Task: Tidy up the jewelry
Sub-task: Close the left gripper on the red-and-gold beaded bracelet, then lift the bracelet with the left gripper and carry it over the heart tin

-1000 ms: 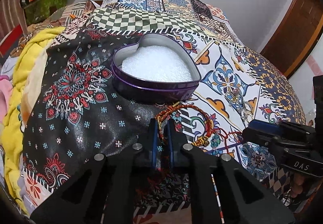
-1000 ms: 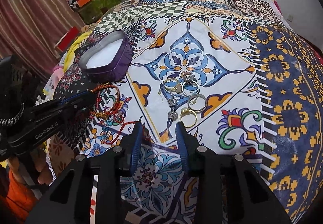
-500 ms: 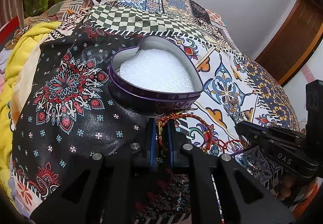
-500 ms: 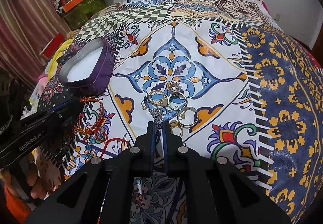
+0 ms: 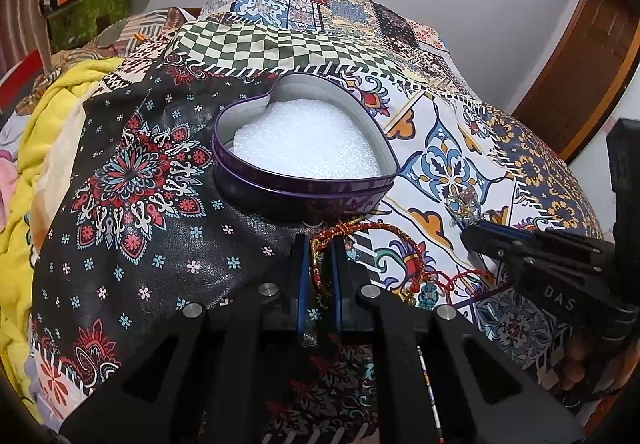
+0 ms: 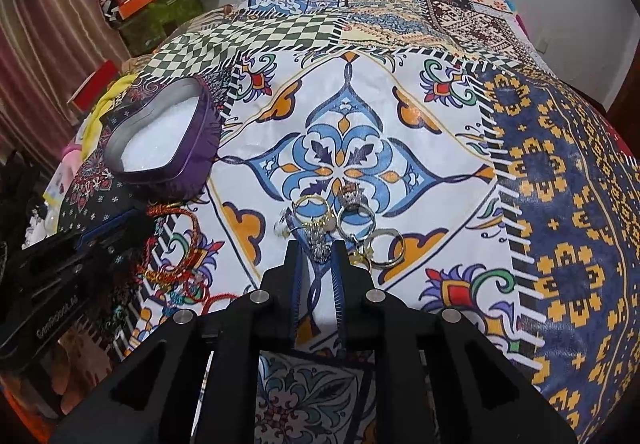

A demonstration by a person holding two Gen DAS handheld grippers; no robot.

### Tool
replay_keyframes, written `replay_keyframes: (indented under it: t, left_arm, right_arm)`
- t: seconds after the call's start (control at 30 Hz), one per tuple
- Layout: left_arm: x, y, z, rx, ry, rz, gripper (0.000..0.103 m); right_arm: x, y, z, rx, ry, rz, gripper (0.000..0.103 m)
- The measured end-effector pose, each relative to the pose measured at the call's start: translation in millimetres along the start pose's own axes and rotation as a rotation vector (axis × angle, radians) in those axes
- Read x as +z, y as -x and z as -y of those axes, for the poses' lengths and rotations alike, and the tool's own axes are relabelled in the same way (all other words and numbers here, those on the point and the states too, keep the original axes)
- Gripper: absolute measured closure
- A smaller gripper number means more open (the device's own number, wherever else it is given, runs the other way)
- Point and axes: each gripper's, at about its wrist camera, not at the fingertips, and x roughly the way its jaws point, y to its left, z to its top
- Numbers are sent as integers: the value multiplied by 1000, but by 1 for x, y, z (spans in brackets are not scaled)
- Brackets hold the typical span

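Rings [image 6: 352, 219]: about five; one heart tin [image 5: 304, 147].

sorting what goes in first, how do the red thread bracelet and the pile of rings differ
The red thread bracelet is braided cord, red and gold; the rings are shiny metal bands. The bracelet is one wide loop lying beside the heart tin; the rings are several small hoops clustered farther from it. Both touch a gripper and lie on the bedspread.

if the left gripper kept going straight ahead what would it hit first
Most likely the purple heart-shaped tin, directly ahead of the left gripper, which is shut on the red-gold thread bracelet. Depth is uncertain.
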Motion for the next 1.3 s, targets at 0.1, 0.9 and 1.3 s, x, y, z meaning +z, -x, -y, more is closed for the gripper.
replay_keyframes:
  t: [0.1,0.9,1.3]
  left_arm:
    - [0,1,1,7,-8,3,95]
    - [6,70,30,-3,-45,111,102]
    - [31,115,37,20,-62,242,102]
  right_arm:
    - [0,0,-2,-7,10,8,91]
    - [-2,86,9,44,-37,186,94]
    - [13,105,-7,87,-2,261,94]
